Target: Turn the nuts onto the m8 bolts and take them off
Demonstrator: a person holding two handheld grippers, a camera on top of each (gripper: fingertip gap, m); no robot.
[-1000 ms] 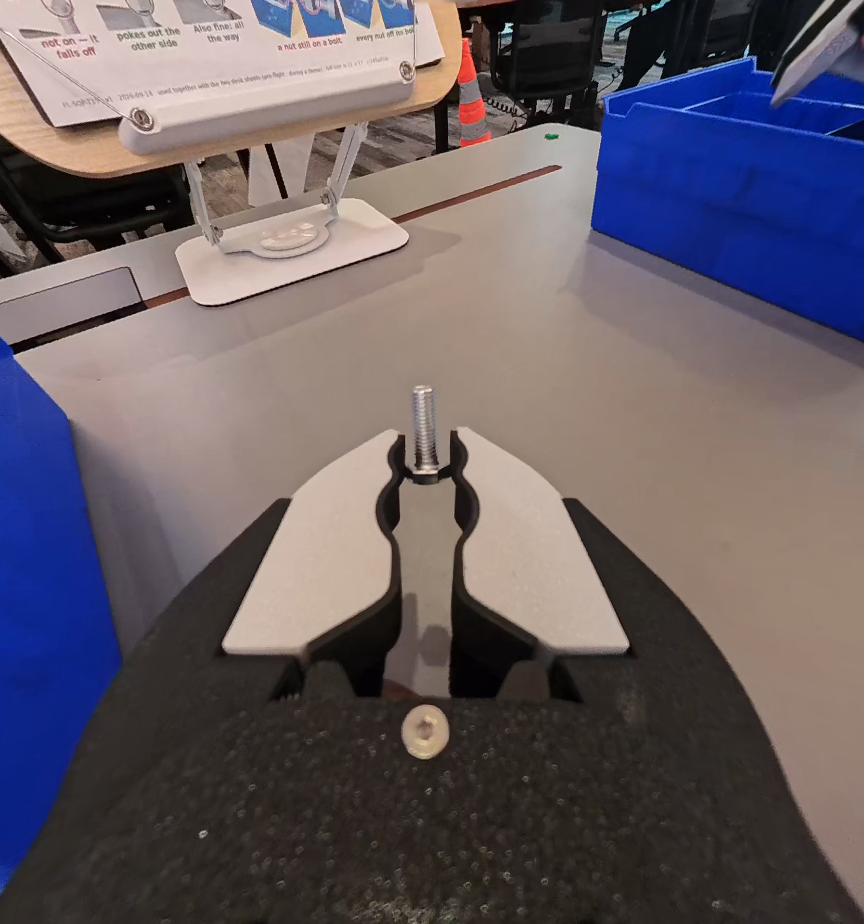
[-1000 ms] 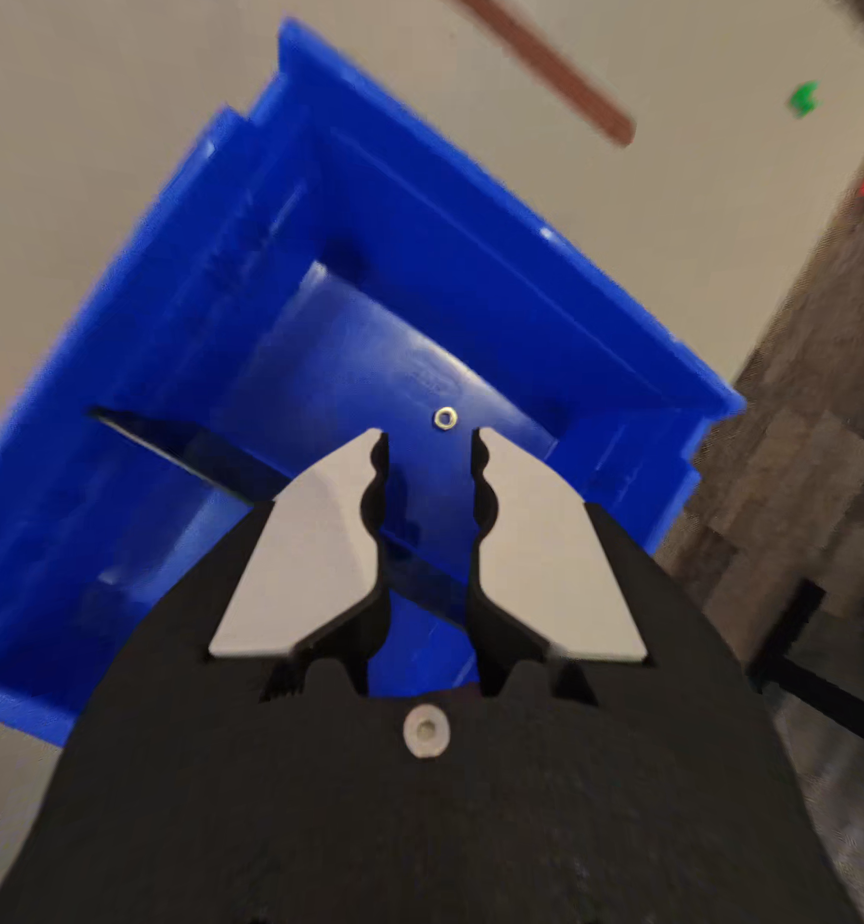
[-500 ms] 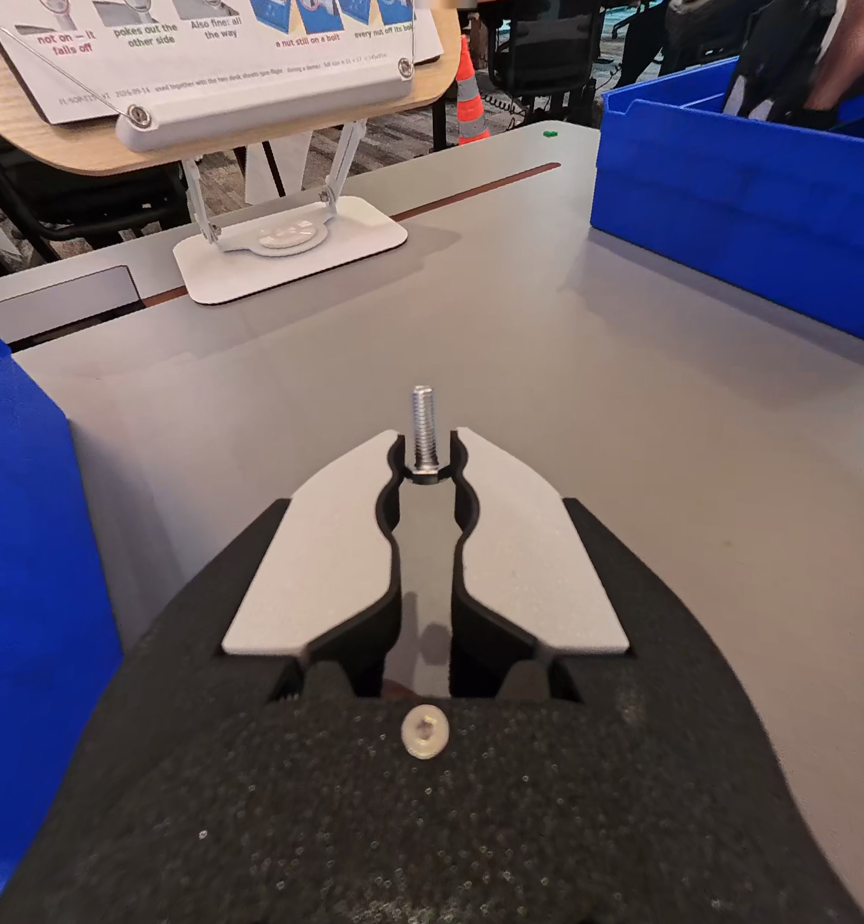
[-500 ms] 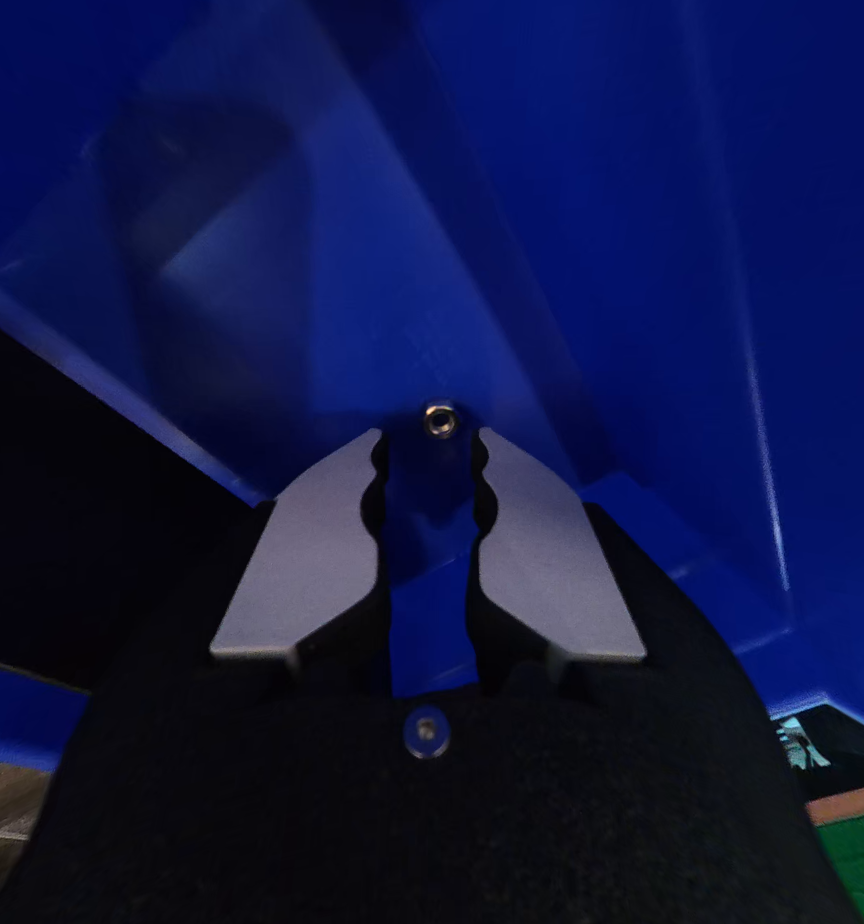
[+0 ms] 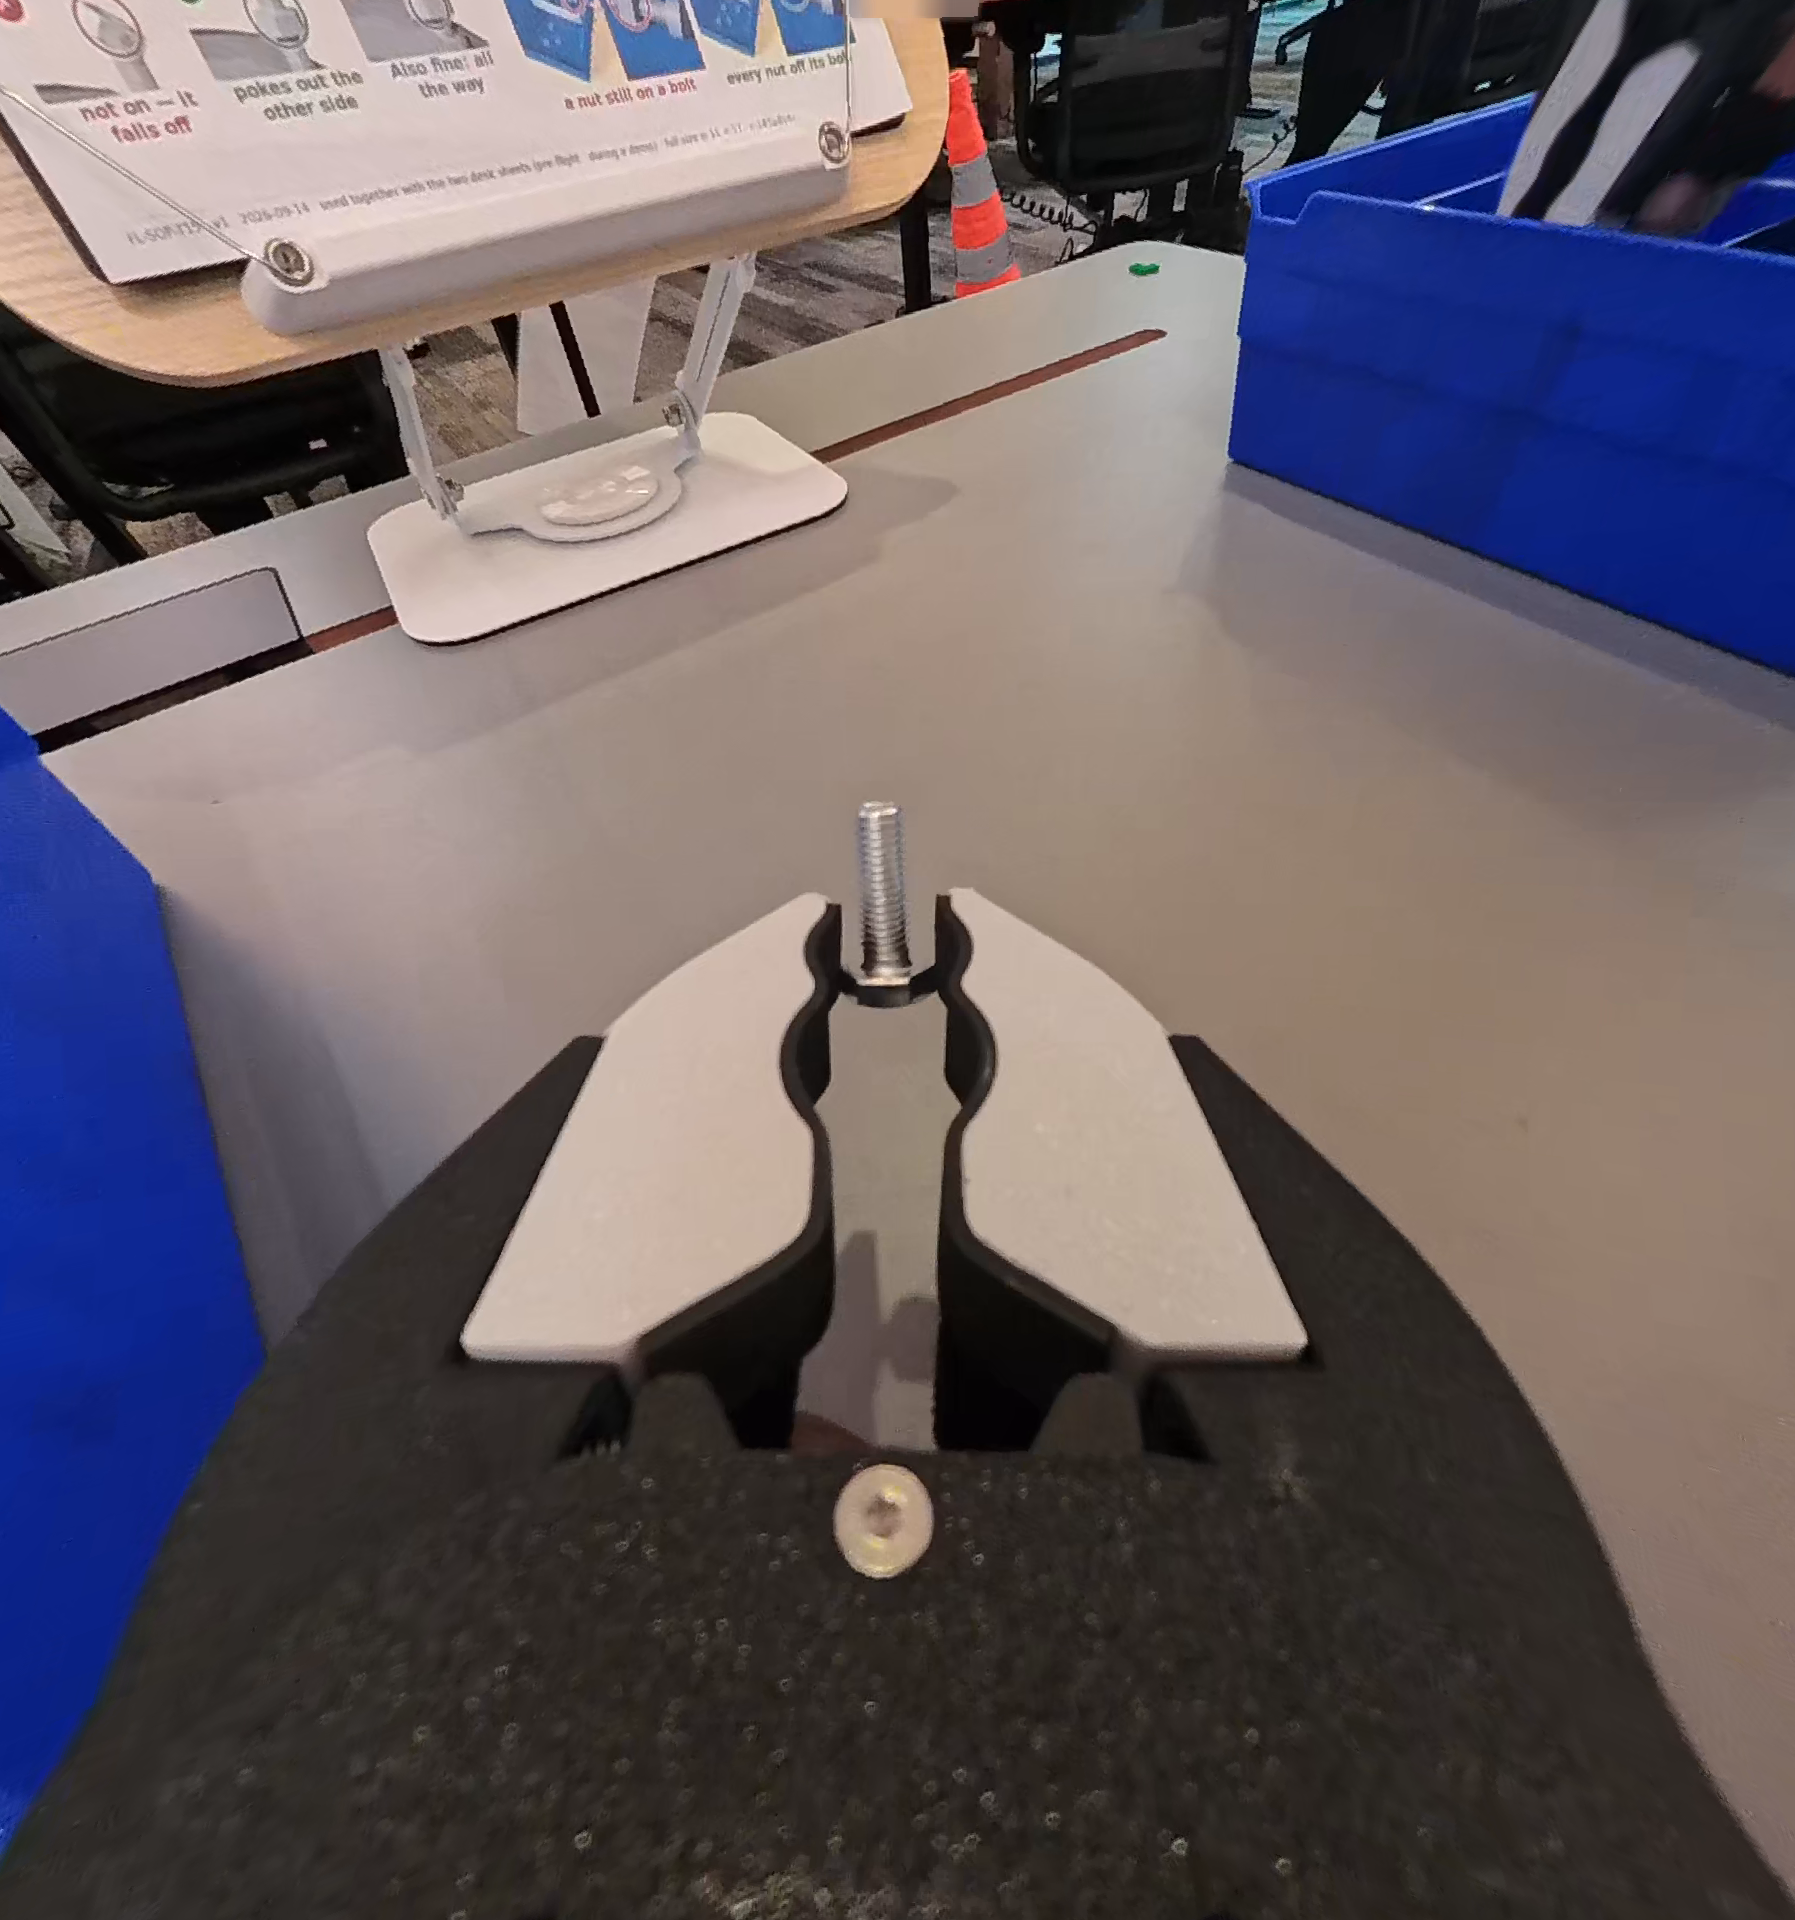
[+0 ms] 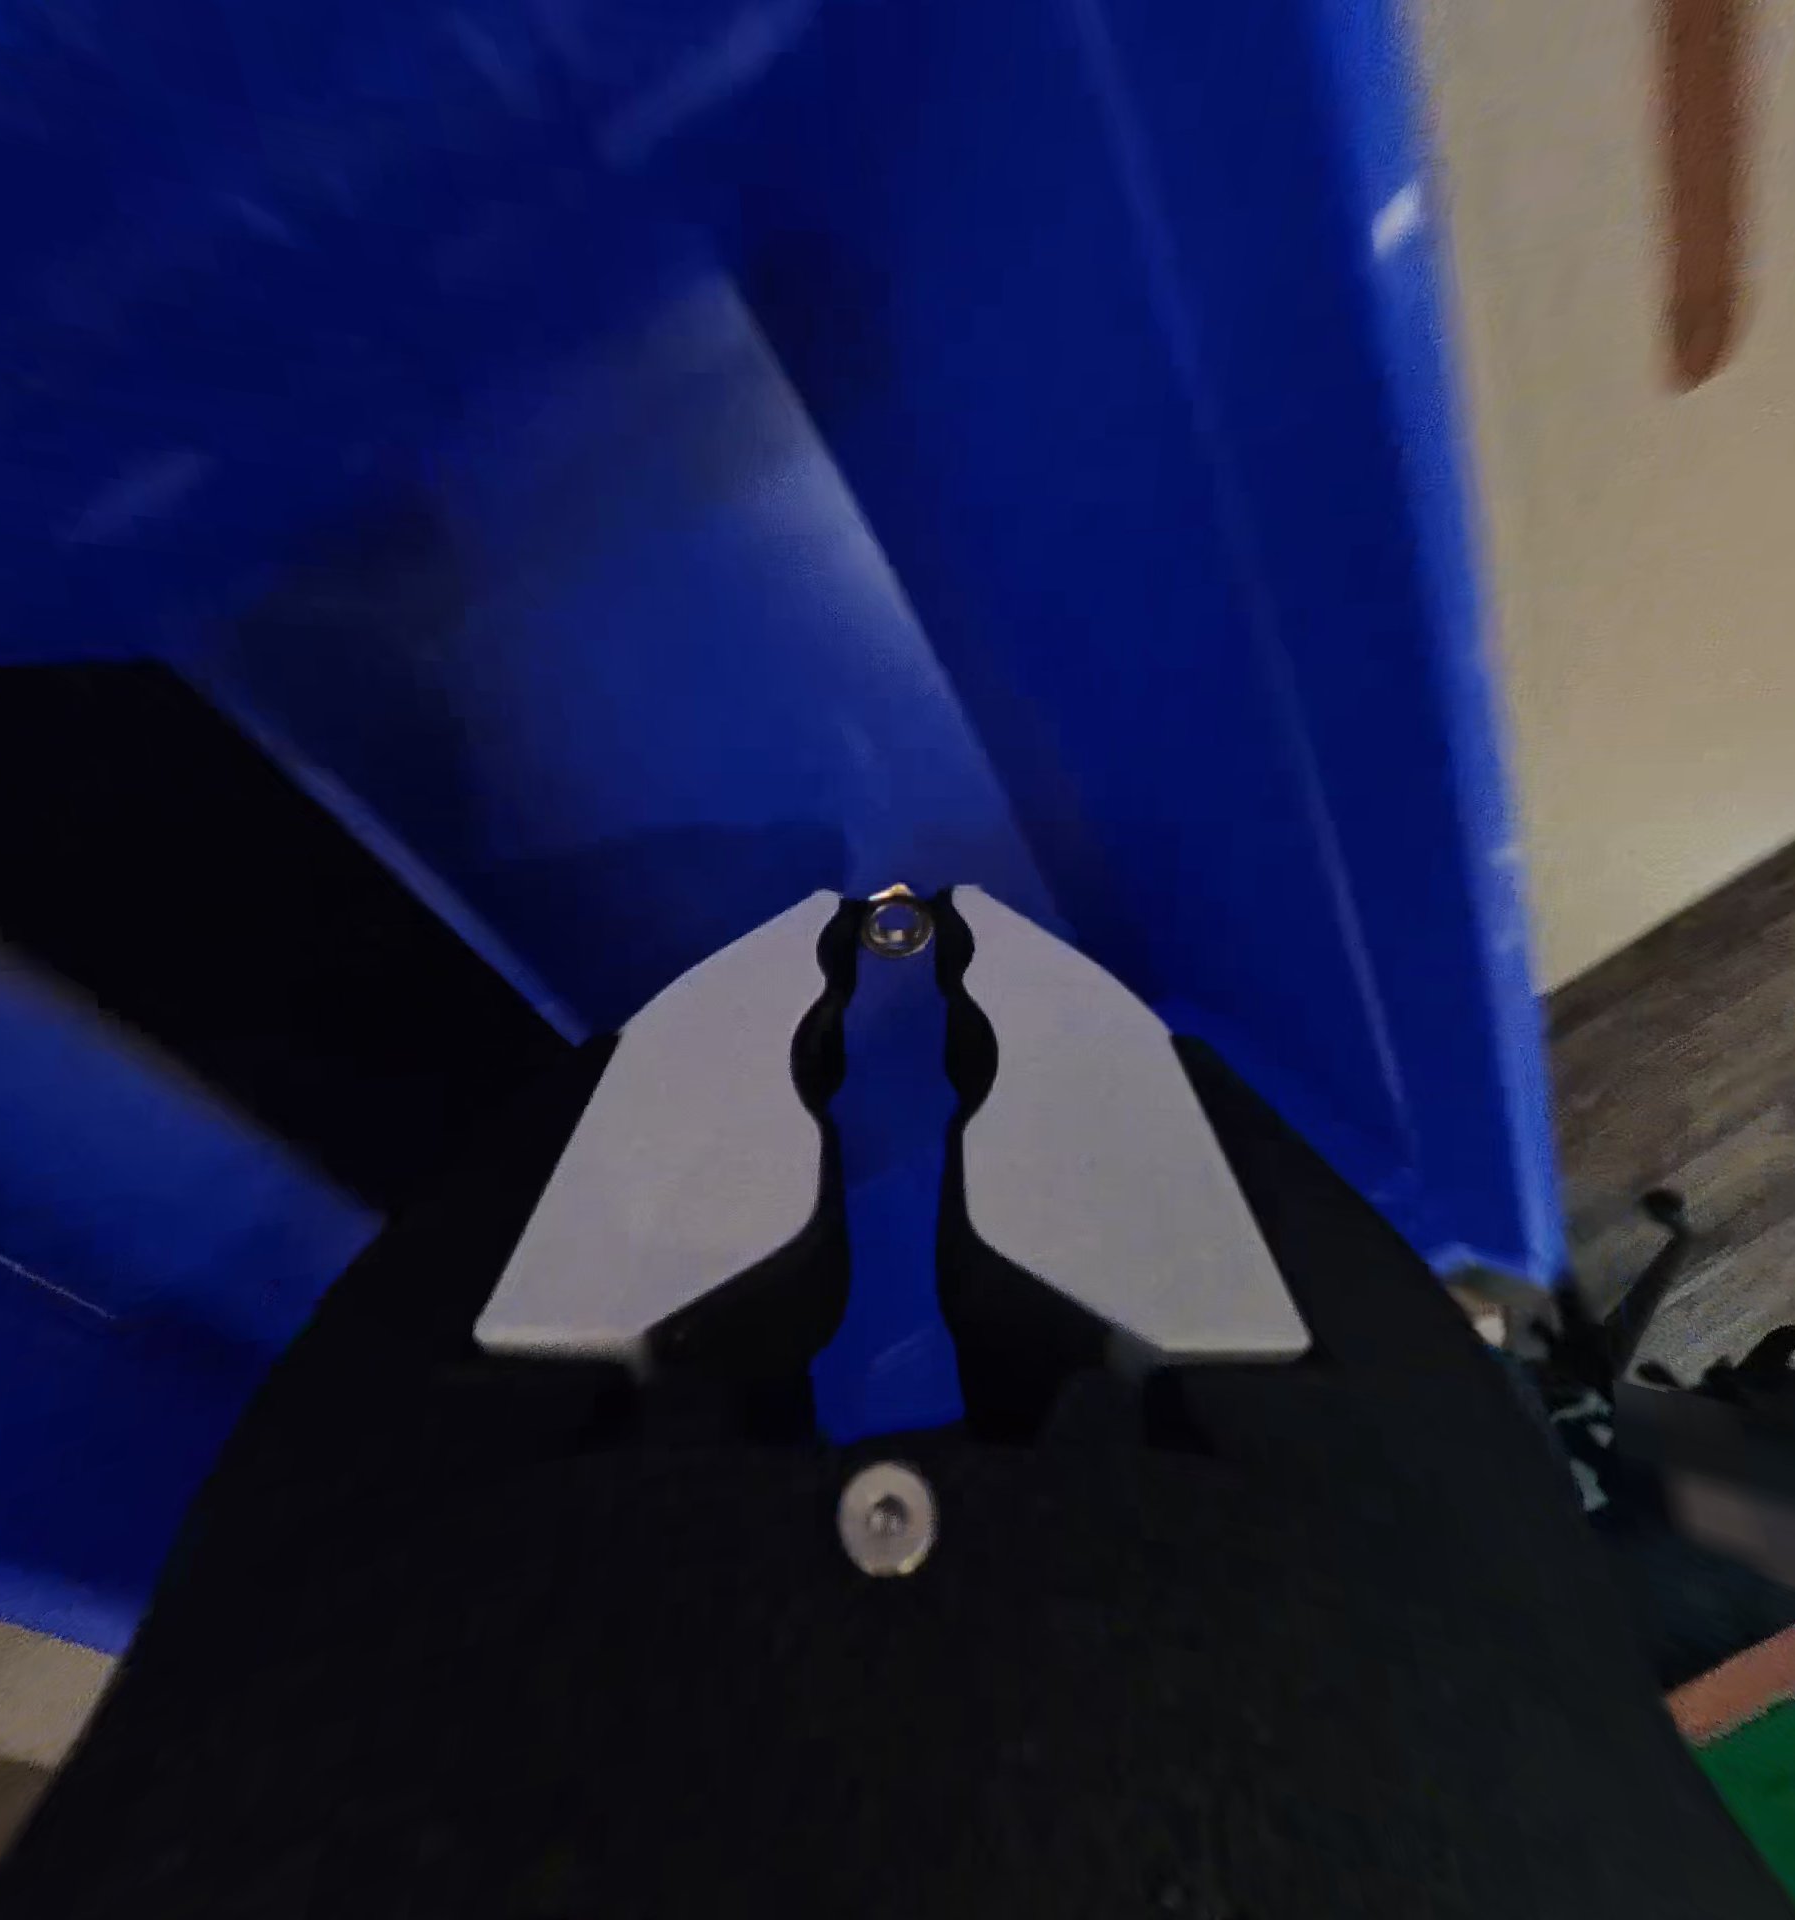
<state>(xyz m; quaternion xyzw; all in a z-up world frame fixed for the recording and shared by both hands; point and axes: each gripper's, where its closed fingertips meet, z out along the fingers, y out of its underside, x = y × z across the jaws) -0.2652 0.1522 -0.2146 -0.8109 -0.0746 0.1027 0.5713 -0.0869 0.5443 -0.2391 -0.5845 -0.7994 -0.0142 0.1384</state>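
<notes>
The nut point(image 6: 897, 925) is a small steel ring, light, hard and slick, pinched at the very tips of the right hand-held gripper point(image 6: 897, 928) inside the blue bin point(image 6: 976, 468) near the table's far right edge; held by its flats like that it could easily squirt out, so I'd keep the squeeze steady. The bolt point(image 5: 880, 883) stands thread-up, its head clamped in the notch of the left hand-held gripper point(image 5: 882, 940) over the middle of the grey table point(image 5: 1288, 935); rigid, with shiny threads that look easy to cross. A document stand point(image 5: 602, 509) sits at the far edge.
</notes>
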